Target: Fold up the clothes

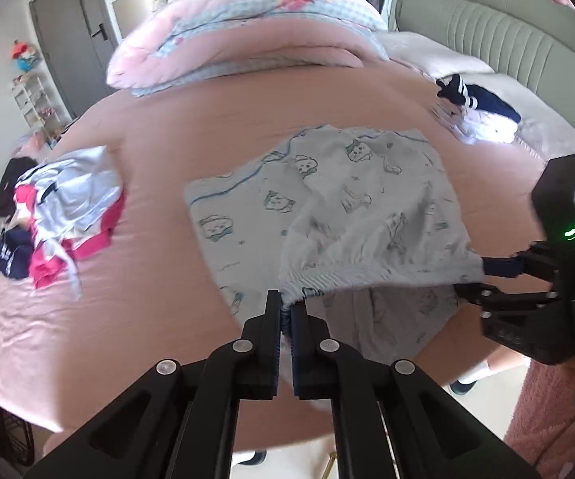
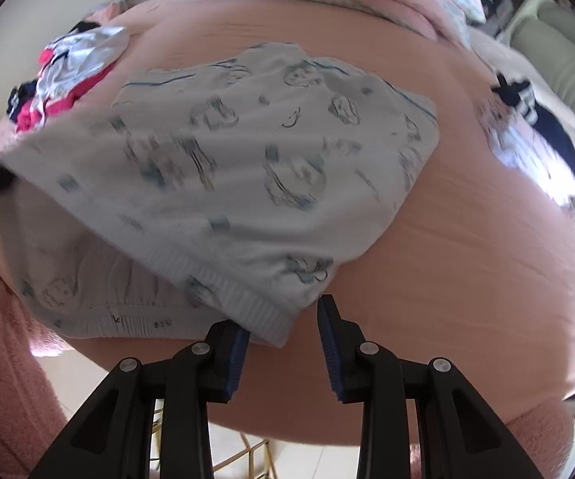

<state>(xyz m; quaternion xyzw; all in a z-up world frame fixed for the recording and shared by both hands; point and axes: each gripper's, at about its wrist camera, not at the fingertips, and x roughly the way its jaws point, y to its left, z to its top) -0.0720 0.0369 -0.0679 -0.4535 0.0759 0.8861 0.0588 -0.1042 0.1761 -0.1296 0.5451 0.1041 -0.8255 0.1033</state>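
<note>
Left wrist view is showing the left claw pinching the ribbed waistband of the pale printed pyjama bottoms, its two pads pressed together on the cloth just off the near edge of the bed. The right claw is sitting at the other end of that same waistband, toward the bed's near right side; in its own view the right claw is standing spread, with the band's corner lying against its left pad only, so it is not gripping the cloth. The waistband is running across, claw to claw, along the near edge, and the garment's long axis is stretching away from both claws toward the folded quilt at the far side of the bed. The waist end is lifting off the sheet while the far part is lying flat on the bed's middle. Judging from this, the fold is turning on that axis: the held edge is nearer to the person, the free end farther. Whether the right claw is closing in or letting go cannot be told. A loose heap of clothes is lying near the left edge, and dark folded pieces near the far right corner.
</note>
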